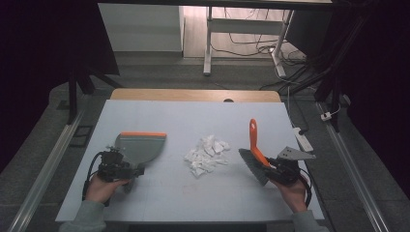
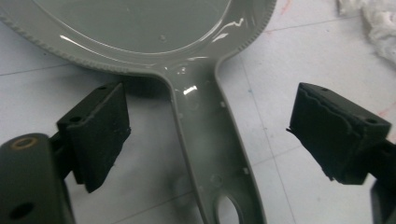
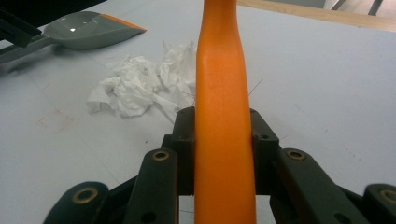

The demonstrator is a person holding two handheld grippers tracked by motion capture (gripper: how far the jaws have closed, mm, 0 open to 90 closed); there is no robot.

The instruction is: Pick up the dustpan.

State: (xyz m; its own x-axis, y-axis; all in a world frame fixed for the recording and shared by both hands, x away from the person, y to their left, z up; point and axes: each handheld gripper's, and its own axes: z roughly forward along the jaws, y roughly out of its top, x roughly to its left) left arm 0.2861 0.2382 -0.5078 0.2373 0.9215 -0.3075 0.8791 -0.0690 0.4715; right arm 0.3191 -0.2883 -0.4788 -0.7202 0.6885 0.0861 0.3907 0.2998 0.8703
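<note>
Two grippers work at the white table (image 1: pixel 145 203) in the high view. We see our left gripper (image 1: pixel 138 170) at the handle of the grey dustpan (image 1: pixel 140 147), which lies flat at the left with its orange lip away from us. Our right gripper (image 1: pixel 266 166) holds the brush (image 1: pixel 255 154) at the right, with the orange handle standing up and the grey bristles low, near the table. A pile of crumpled white paper (image 1: pixel 207 154) lies between the dustpan and the brush, apart from both.

In the left gripper view, the jaws are spread wide on both sides of the dustpan handle (image 2: pixel 210 144), and neither pad touches it. The handle lies on the table between them, with its hanging hole close to the camera. So we judge that the step in hand is the taking of the dustpan.

In the right gripper view, the jaws are pressed on the orange brush handle (image 3: pixel 223 140) from both sides, a firm pinch. Behind it we see the paper (image 3: pixel 140 88) and, farther, the dustpan (image 3: pixel 84 30).

For the next move, we think the left jaws need to close squarely on the handle. After this the pan lip must come to the paper, so the brush can sweep it in.
</note>
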